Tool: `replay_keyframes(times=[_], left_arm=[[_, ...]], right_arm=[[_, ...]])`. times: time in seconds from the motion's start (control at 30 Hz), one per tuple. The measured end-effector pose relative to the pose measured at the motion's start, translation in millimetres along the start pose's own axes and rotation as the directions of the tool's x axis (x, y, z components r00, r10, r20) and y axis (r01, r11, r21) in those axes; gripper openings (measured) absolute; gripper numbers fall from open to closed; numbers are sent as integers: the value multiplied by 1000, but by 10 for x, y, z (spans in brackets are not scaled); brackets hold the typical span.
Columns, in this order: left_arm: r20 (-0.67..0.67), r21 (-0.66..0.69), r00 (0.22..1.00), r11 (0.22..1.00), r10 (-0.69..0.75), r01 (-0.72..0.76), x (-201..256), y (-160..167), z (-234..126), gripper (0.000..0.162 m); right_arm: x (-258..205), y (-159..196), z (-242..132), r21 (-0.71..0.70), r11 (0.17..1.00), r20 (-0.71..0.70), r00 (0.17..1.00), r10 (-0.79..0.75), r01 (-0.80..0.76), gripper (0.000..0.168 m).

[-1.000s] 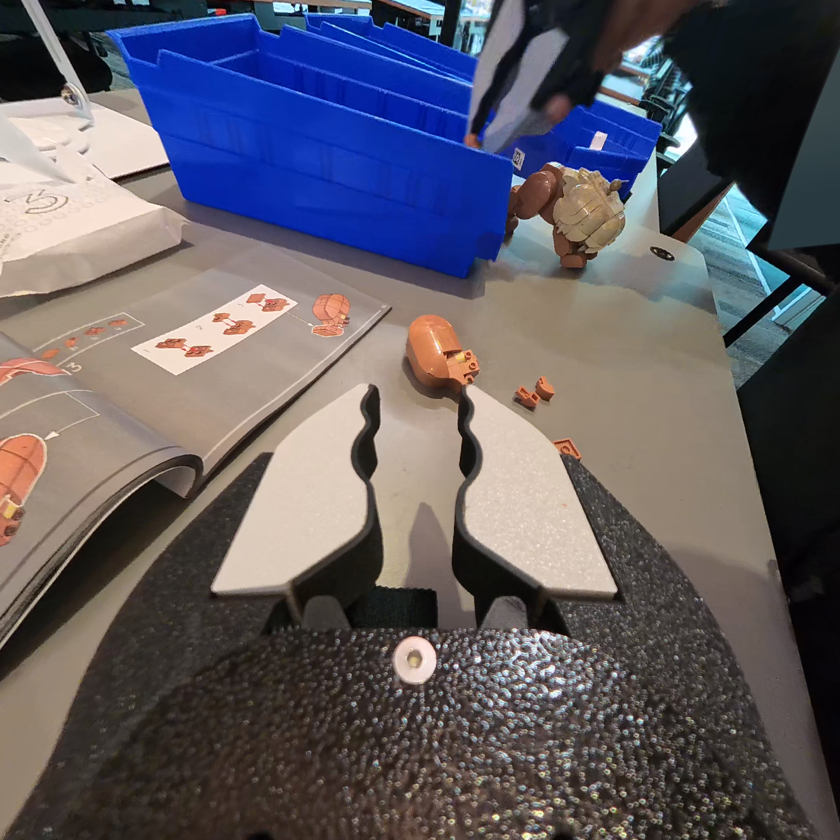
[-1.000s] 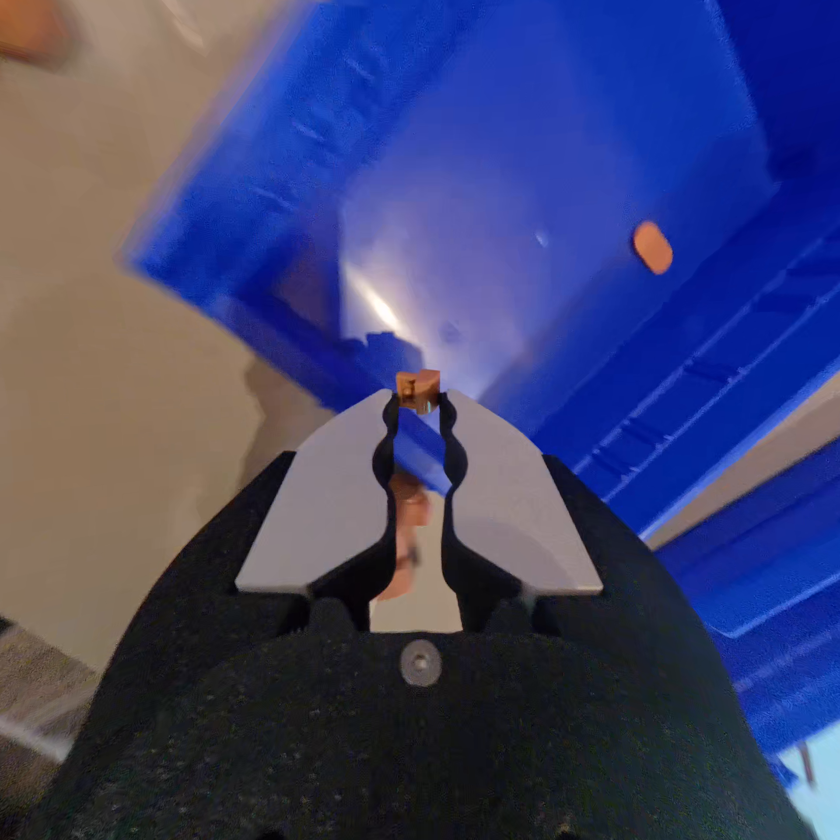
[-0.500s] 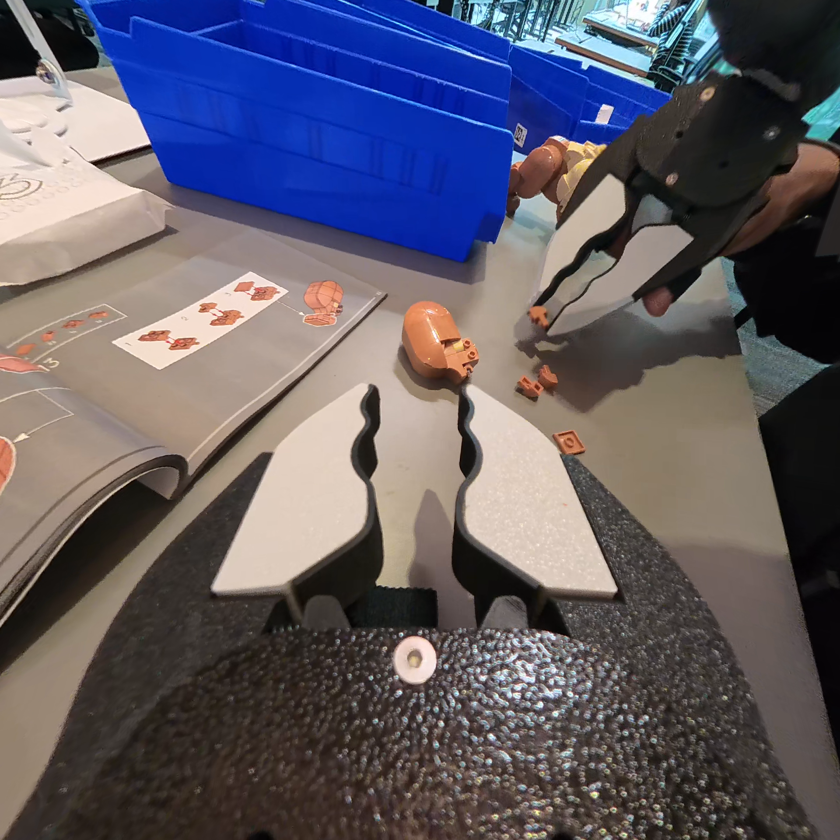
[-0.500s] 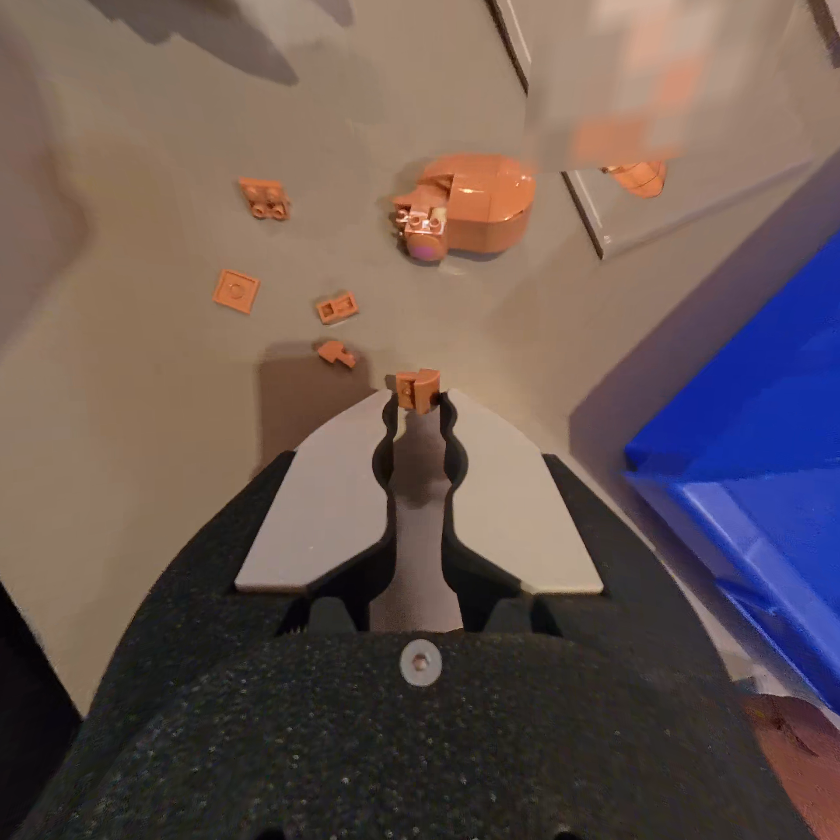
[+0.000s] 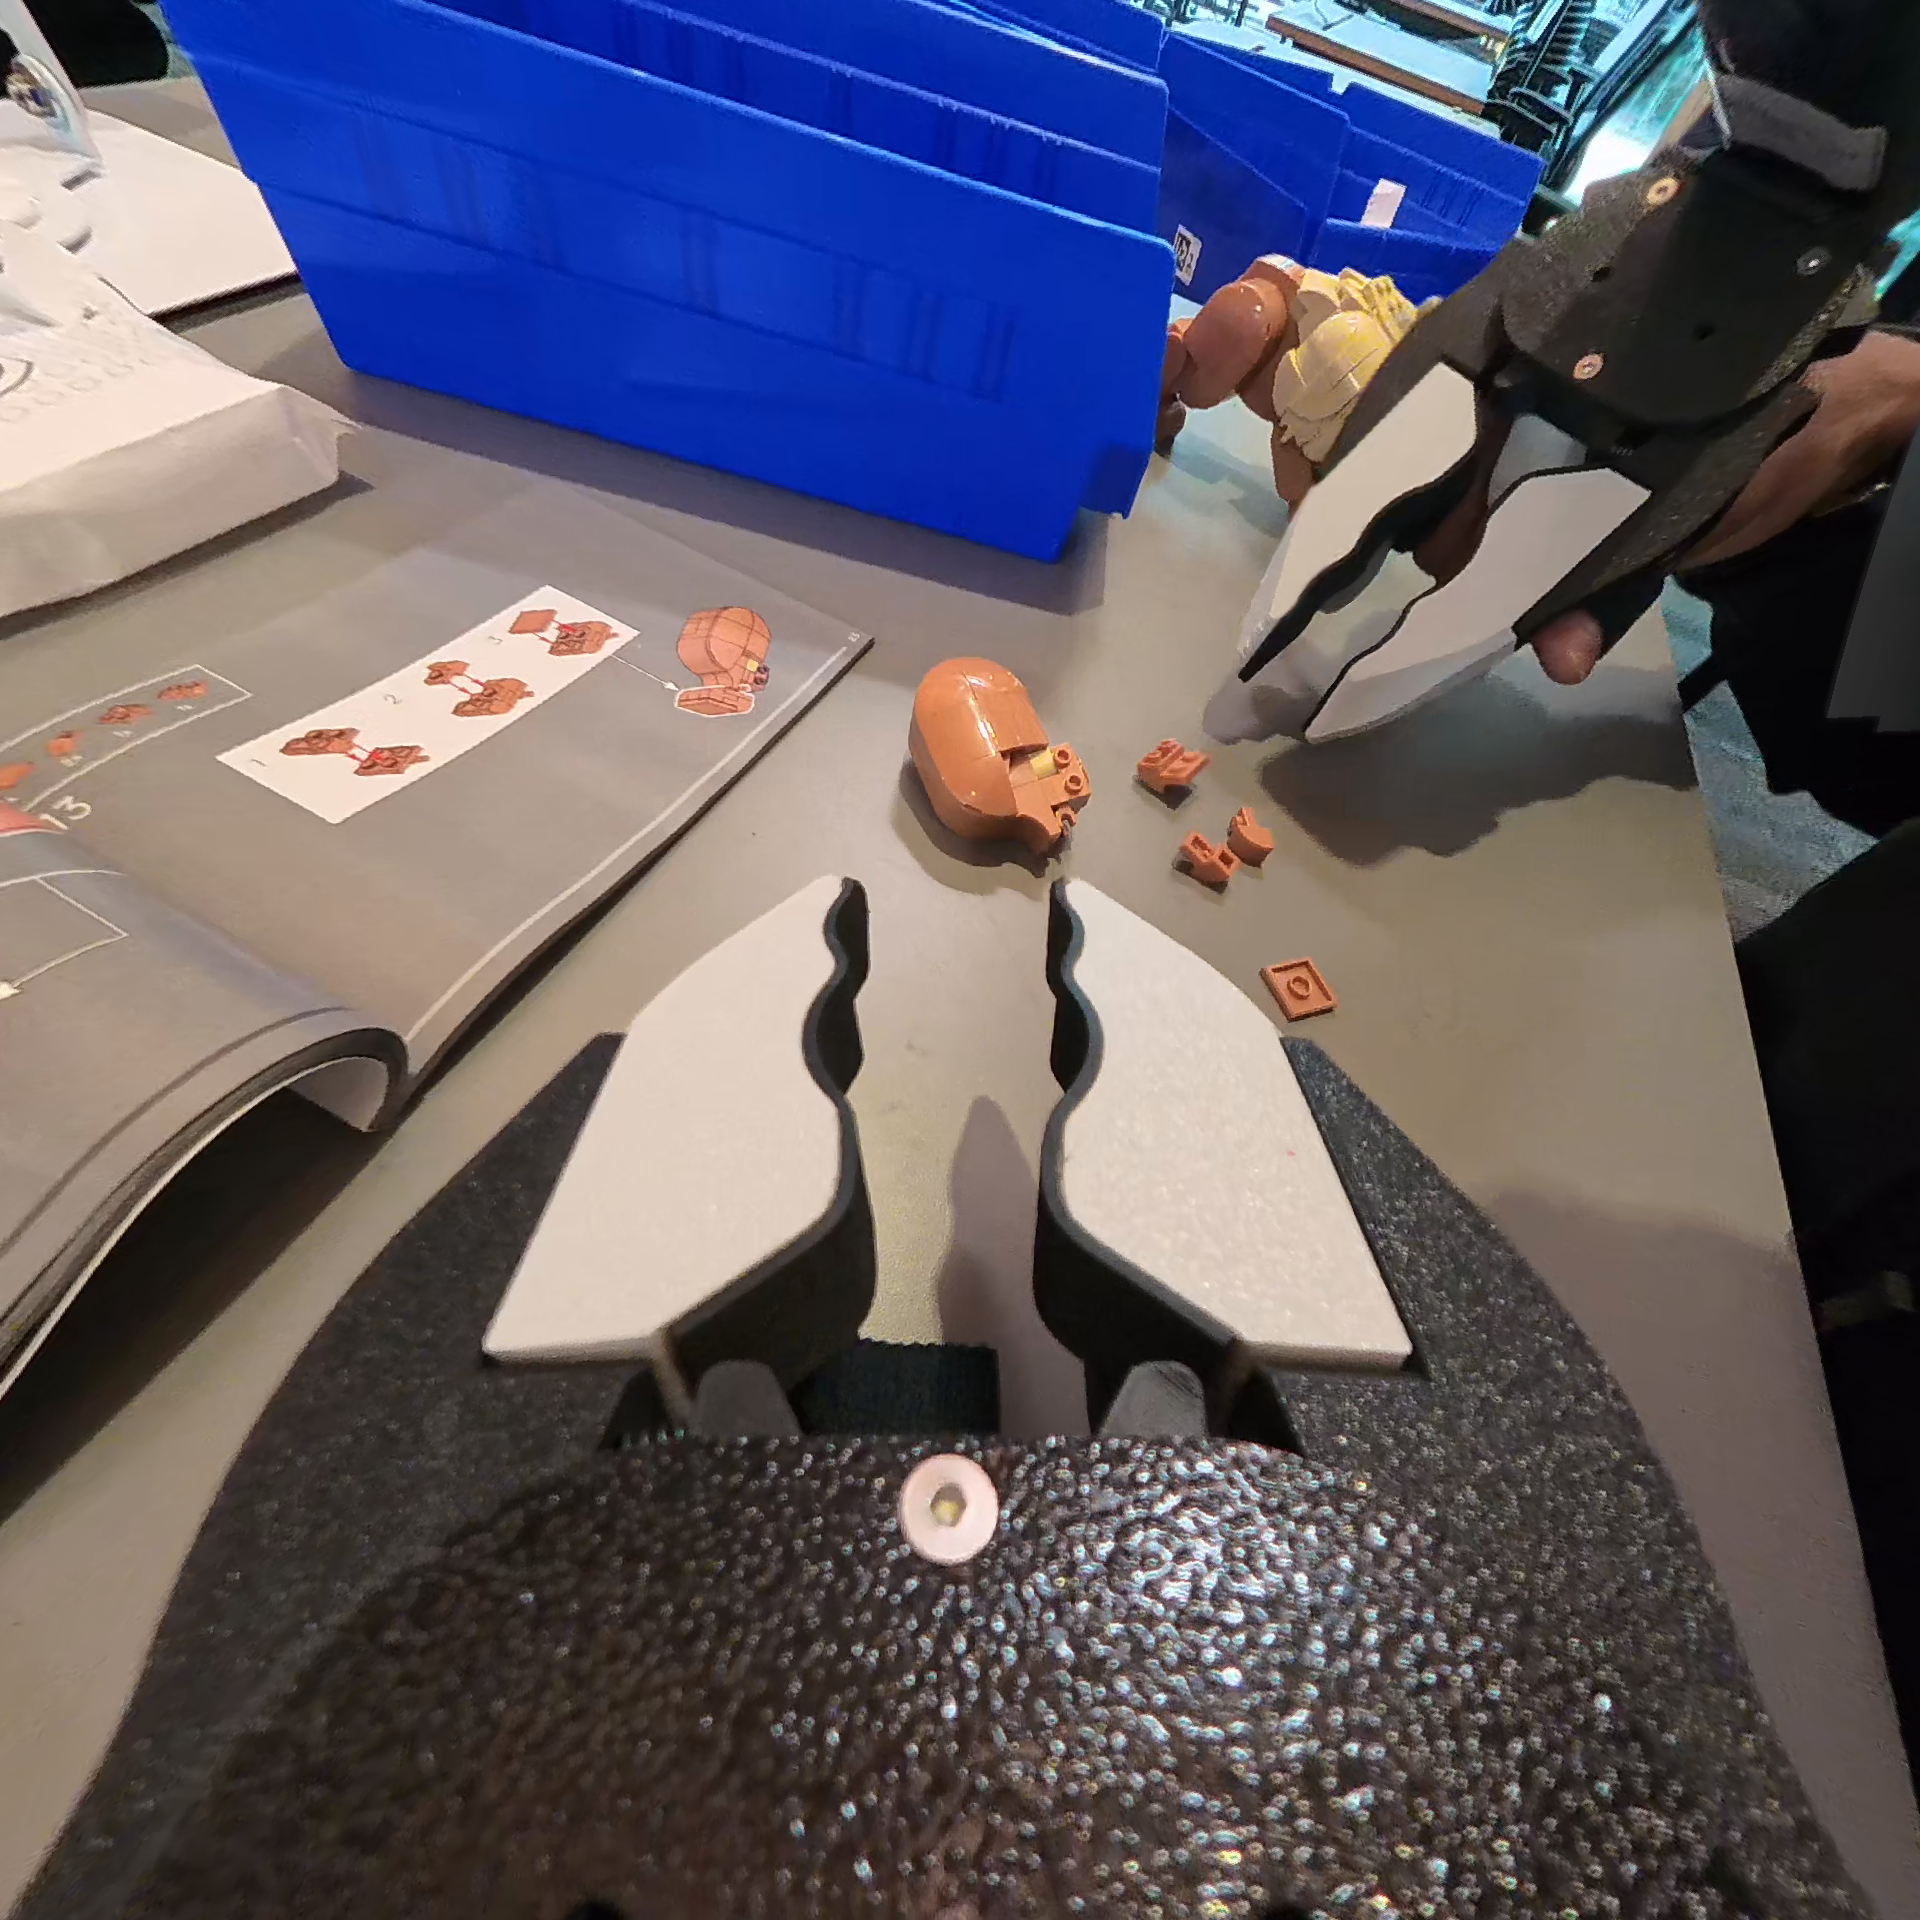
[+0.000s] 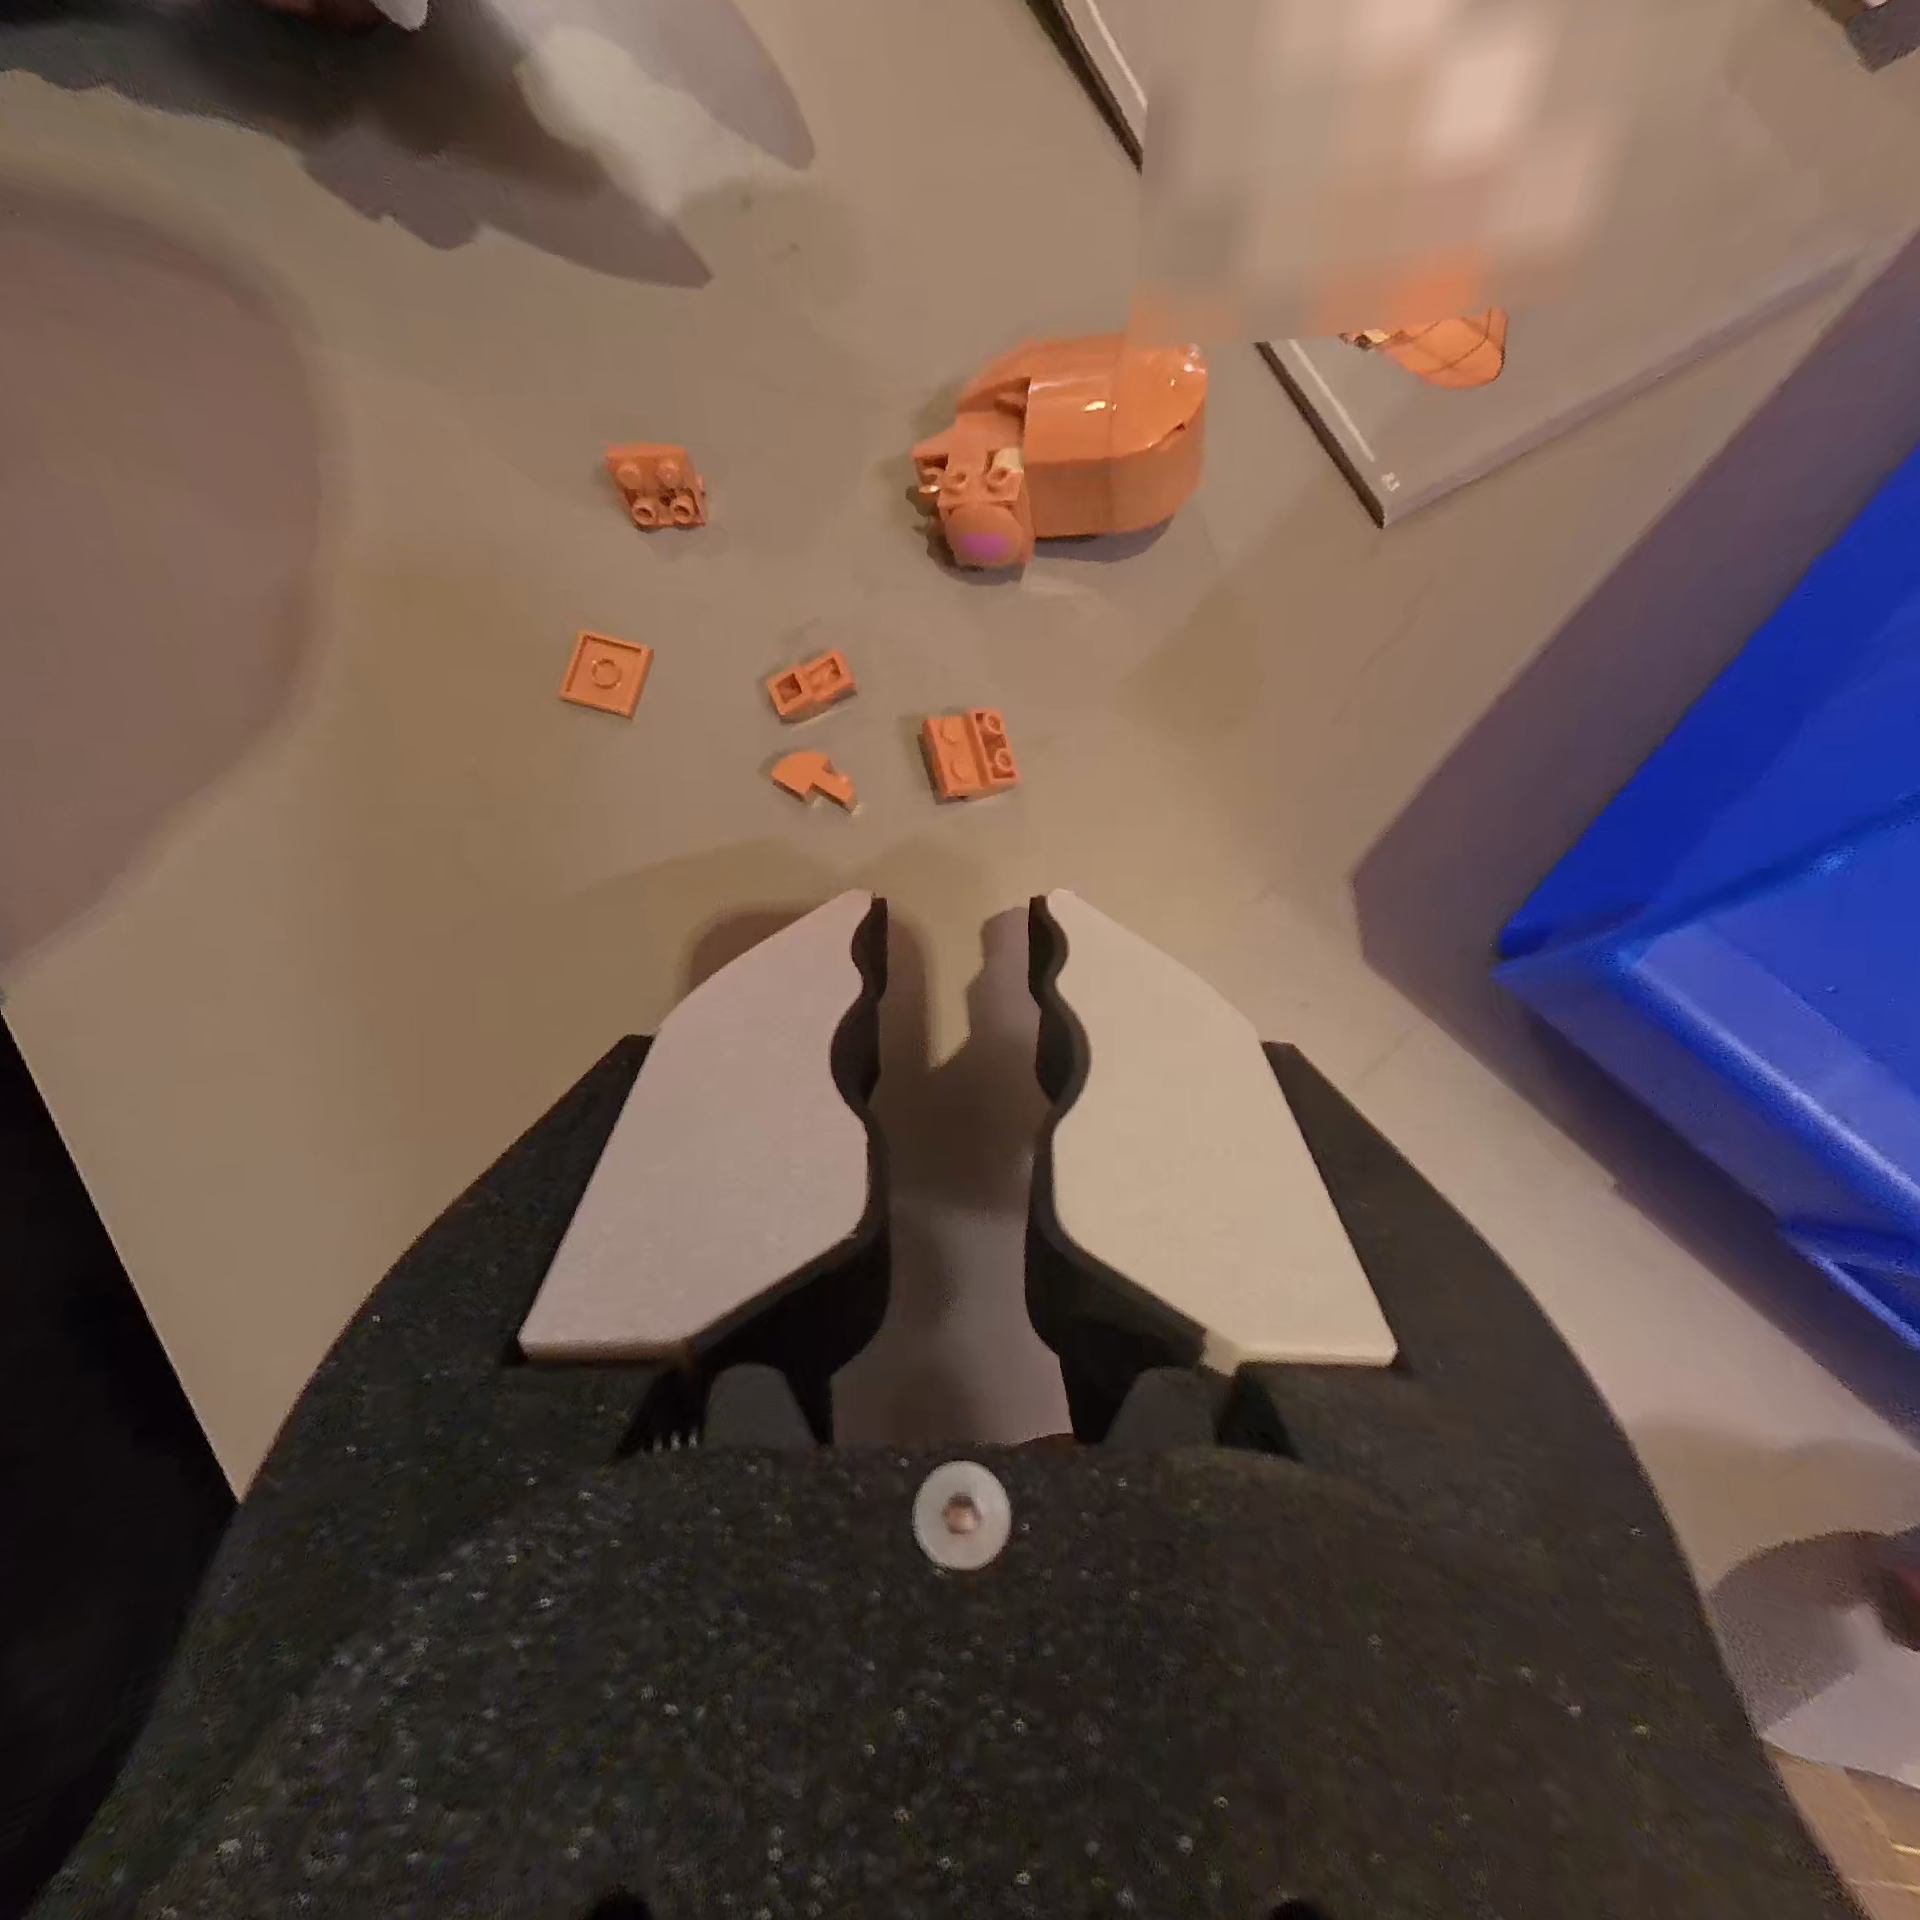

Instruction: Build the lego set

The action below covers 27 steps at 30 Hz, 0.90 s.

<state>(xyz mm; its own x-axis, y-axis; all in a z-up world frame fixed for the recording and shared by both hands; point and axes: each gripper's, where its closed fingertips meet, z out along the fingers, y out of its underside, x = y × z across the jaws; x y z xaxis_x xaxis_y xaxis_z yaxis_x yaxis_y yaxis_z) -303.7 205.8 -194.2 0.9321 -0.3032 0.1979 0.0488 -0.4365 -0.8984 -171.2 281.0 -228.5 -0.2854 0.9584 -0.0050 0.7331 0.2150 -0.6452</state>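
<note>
A rounded brown lego assembly (image 5: 982, 753) lies on the grey table (image 5: 1455, 1091); it also shows in the right wrist view (image 6: 1070, 457). Several small brown pieces lie beside it: a flat square tile (image 6: 606, 673), a studded plate (image 6: 657, 486), and a small brick (image 6: 968, 753) just ahead of my right gripper (image 6: 956, 904). That gripper is open and empty, low over the table; it also shows in the left wrist view (image 5: 1278, 707). My left gripper (image 5: 951, 888) is open and empty, its tips just short of the assembly.
An open instruction booklet (image 5: 364, 779) lies to the left. Blue bins (image 5: 727, 239) stand behind it. A built brown and tan lego figure (image 5: 1288, 343) stands at the bins' right end. A white bag (image 5: 104, 416) lies far left. The table edge (image 5: 1714, 935) runs along the right. The left tips stand about 7 cm off the studded plate (image 6: 657, 486). Between my right fingertips and the flat square tile (image 6: 606, 673) there is roughly 8 cm. The left camera catches it too, in the left wrist view (image 5: 1296, 988).
My right gripper came out of the blue bin holding a small brown brick, moved down to the table by the loose pieces, opened and let it go. My left gripper edged slightly forward.
</note>
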Motion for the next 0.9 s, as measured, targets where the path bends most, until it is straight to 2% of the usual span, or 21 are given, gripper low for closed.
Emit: replay_keyframes(times=[0.27, 0.4, 0.5, 0.6, 0.7, 0.9], left_arm=[[29, 19, 1000, 1000, -3, 2, -61, -32, -2, 33], [117, 66, 991, 995, 65, -73, -186, -118, -40, 33], [138, 198, 989, 977, 49, -76, -223, -310, -87, 33], [89, 341, 994, 939, -65, 31, -269, -512, -84, 33], [39, 348, 994, 934, -103, 83, -293, -572, 51, 33], [23, 295, 995, 952, -92, 82, -282, -561, 201, 33]], right_arm=[[0, -183, -20, 176, 983, -54, 998, -36, 45, 26], [32, -245, -76, 247, 963, -74, 993, -93, 109, 26], [70, -141, -46, 199, 976, -37, 996, -86, 92, 28], [119, -12, 0, 158, 986, 1, 999, -53, 53, 33], [149, 63, 18, 155, 988, 52, 999, 7, -15, 34], [220, 34, 13, 175, 979, 103, 991, 85, -102, 30]])
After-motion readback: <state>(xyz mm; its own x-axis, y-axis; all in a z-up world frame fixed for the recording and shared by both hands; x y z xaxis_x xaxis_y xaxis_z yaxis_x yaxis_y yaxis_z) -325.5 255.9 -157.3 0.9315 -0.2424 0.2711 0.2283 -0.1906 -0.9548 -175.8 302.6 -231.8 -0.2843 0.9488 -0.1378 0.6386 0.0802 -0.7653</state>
